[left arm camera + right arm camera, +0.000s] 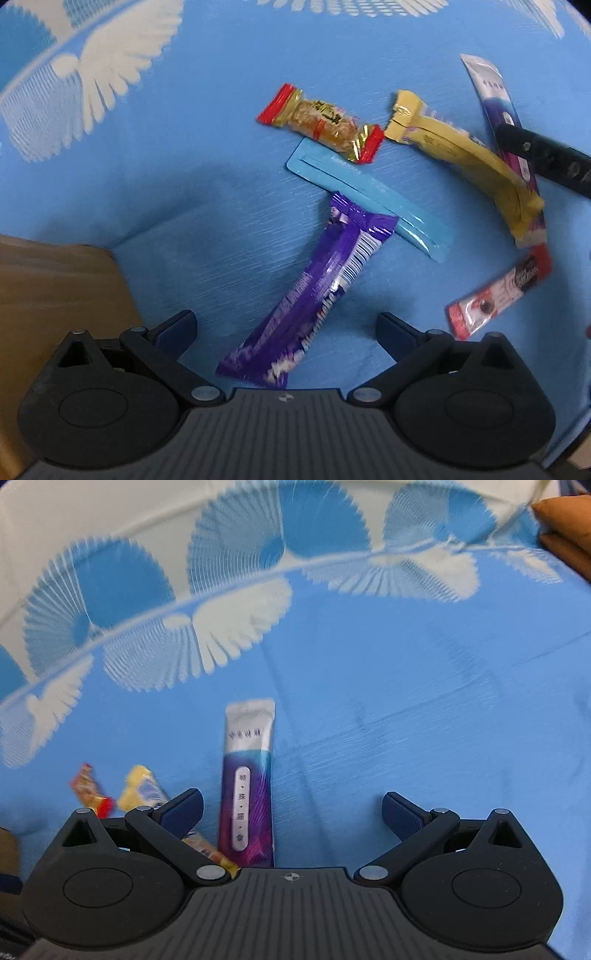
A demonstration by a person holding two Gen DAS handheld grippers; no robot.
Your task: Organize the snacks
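Several snacks lie on a blue cloth. In the left wrist view a purple bar [308,291] lies just ahead of my open left gripper [286,326], its near end between the fingers. Beyond it lie a light blue sachet [369,197], a red-ended gold candy [323,123], a yellow packet [469,162] and a red-and-white stick [498,297]. In the right wrist view my right gripper [291,812] is open over the near end of a silver-and-purple stick pack [247,790]; the yellow packet [142,788] and gold candy [88,784] sit left of it.
A brown cardboard box [55,295] stands at the left beside my left gripper. The black right gripper's finger [543,158] reaches in from the right over the stick pack [495,99]. The cloth has a white fan-pattern border [221,627] at the far side.
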